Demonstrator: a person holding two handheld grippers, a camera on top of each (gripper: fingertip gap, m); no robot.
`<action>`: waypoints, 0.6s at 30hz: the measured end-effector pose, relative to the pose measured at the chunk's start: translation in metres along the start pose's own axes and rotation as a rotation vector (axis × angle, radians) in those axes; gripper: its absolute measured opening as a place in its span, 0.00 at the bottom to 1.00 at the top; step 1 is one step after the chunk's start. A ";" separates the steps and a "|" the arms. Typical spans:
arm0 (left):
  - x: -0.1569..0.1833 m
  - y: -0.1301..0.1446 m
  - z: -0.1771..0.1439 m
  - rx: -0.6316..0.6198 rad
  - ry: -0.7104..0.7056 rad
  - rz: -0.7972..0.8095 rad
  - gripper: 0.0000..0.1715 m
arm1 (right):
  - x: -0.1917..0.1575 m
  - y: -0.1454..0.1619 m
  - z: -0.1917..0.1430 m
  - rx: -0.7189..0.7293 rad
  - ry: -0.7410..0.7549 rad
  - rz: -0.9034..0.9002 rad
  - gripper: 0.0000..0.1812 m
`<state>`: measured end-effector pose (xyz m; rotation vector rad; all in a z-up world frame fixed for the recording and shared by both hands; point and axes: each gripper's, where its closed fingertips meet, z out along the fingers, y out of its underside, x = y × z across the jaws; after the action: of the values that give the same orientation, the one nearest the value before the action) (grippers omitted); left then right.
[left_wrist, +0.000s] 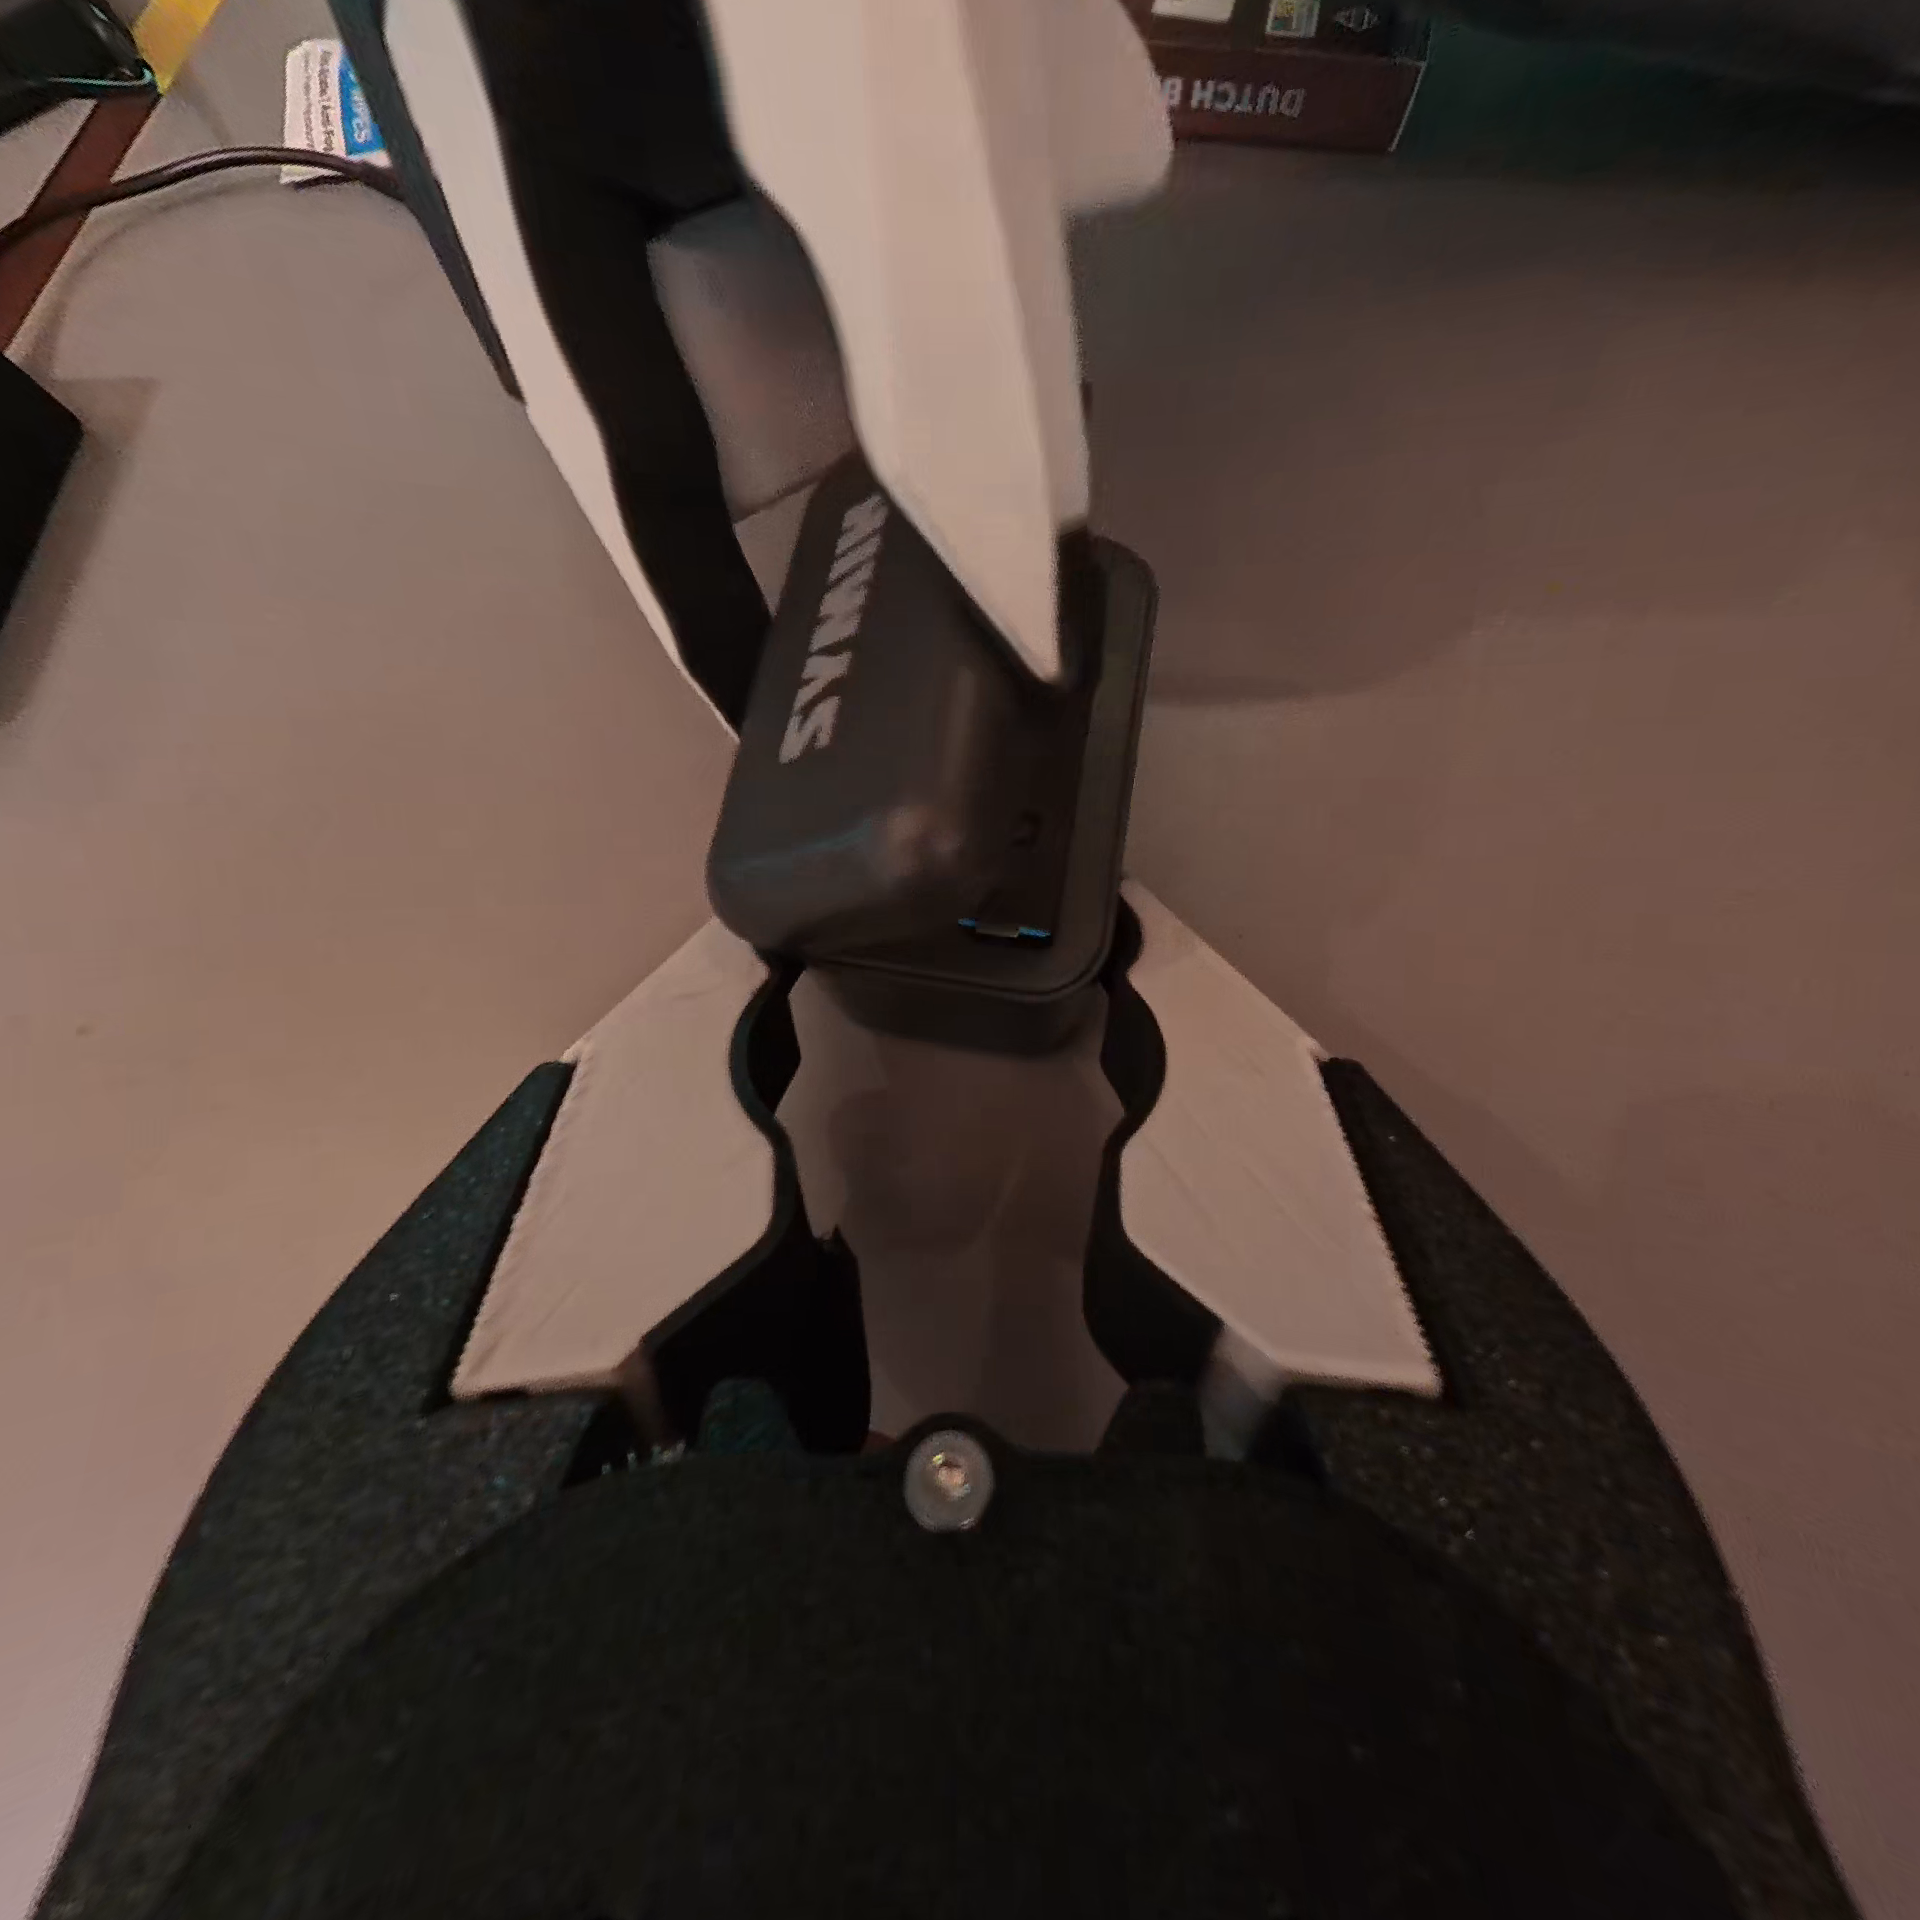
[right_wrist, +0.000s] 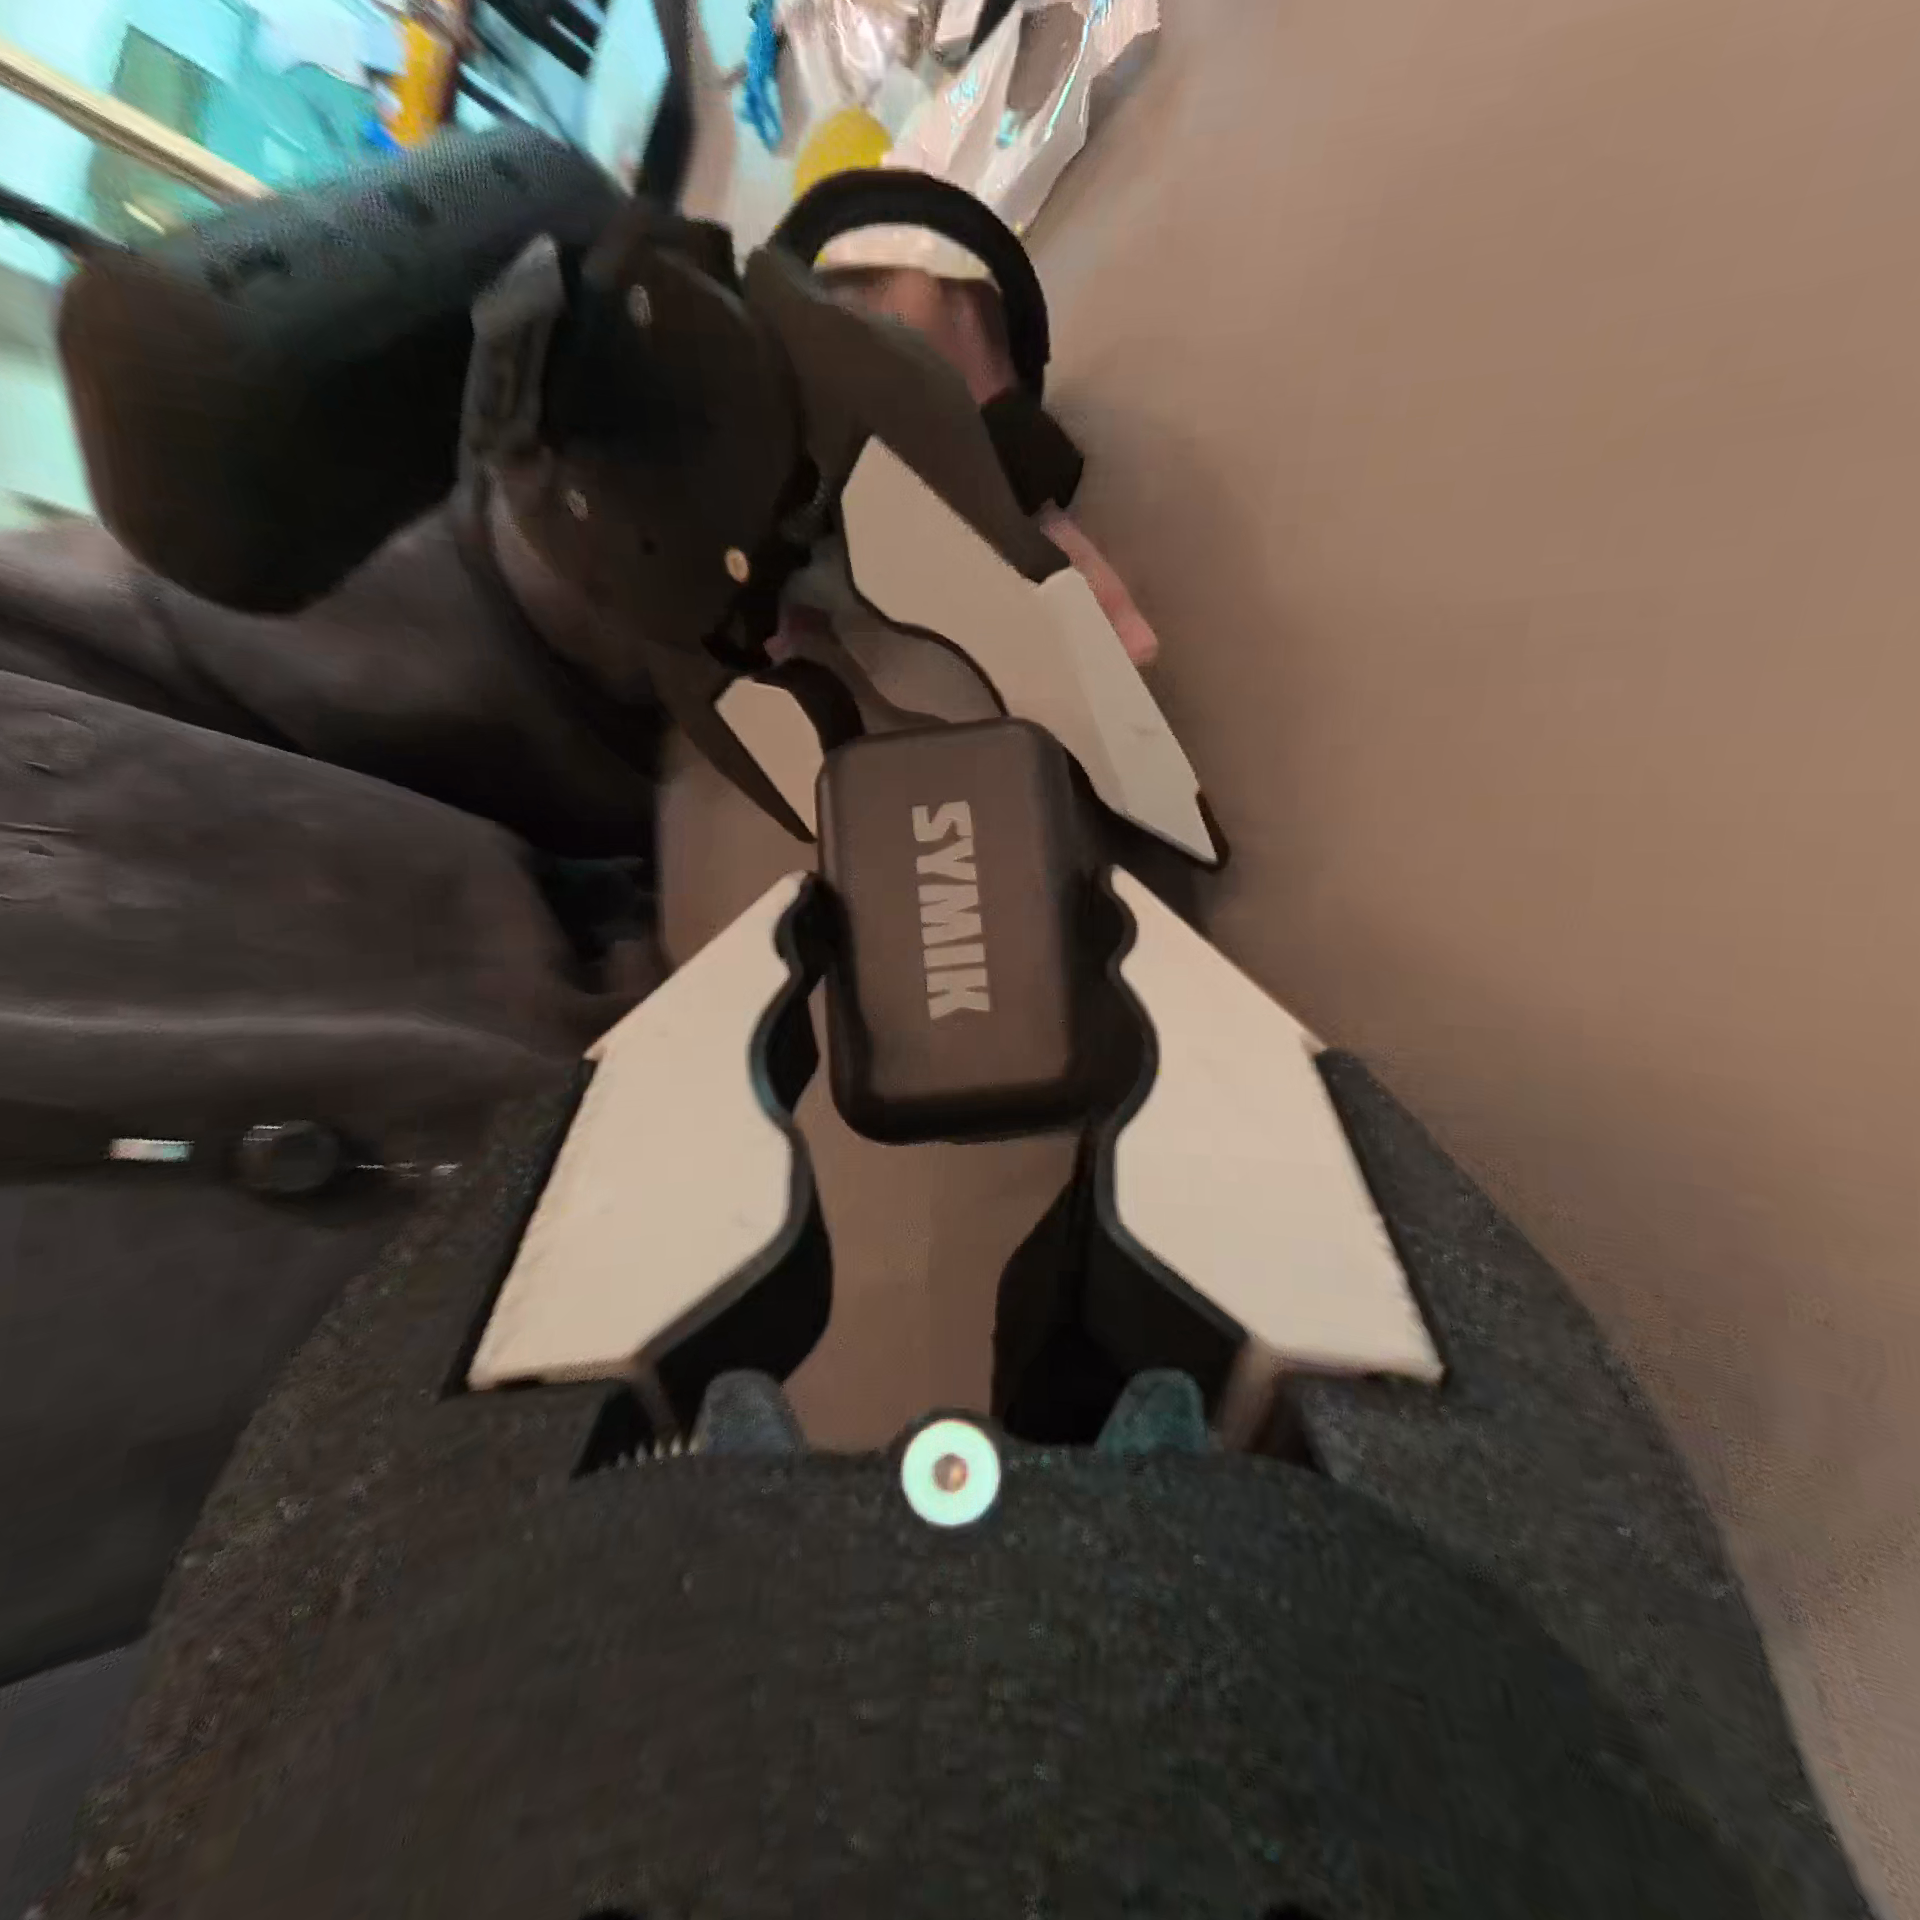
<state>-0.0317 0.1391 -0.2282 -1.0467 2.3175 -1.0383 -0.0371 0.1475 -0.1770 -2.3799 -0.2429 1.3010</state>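
A small black case with white lettering on its lid (left_wrist: 883, 727) is held between both grippers just above a grey tabletop (left_wrist: 1507, 831). My left gripper (left_wrist: 951, 956) is shut on the near end of the case's lower half (left_wrist: 1096, 810), which has a small blue-lit port. My right gripper (left_wrist: 894, 696) comes in from the top of the left wrist view, white fingers clamped on the lid, which sits tilted on the base. In the right wrist view my right gripper (right_wrist: 961, 904) is shut on the case (right_wrist: 956, 935). The left gripper (right_wrist: 1003, 821) grips its far end.
A brown carton (left_wrist: 1288, 94), a white packet with a blue label (left_wrist: 322, 114) and a black cable (left_wrist: 208, 166) lie at the table's far side. Dark fabric (right_wrist: 260, 883) fills the left of the right wrist view. Plastic bags (right_wrist: 997, 114) and a yellow object (right_wrist: 847, 145) lie beyond. Left tips and right tips are each some 30 centimetres from the yellow object (right_wrist: 847, 145).
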 end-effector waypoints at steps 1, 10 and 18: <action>0.000 0.000 0.000 0.000 0.001 -0.001 0.33 | 0.000 -0.002 -0.002 0.006 -0.060 0.062 0.28; 0.000 0.000 0.000 -0.003 0.000 0.000 0.33 | 0.001 -0.007 -0.007 -0.019 -0.264 0.277 0.27; 0.002 0.000 0.000 -0.006 0.009 0.002 0.33 | 0.004 -0.010 -0.010 -0.056 -0.383 0.525 0.28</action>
<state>-0.0328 0.1378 -0.2289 -1.0443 2.3295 -1.0378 -0.0260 0.1551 -0.1703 -2.3032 0.2635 2.0105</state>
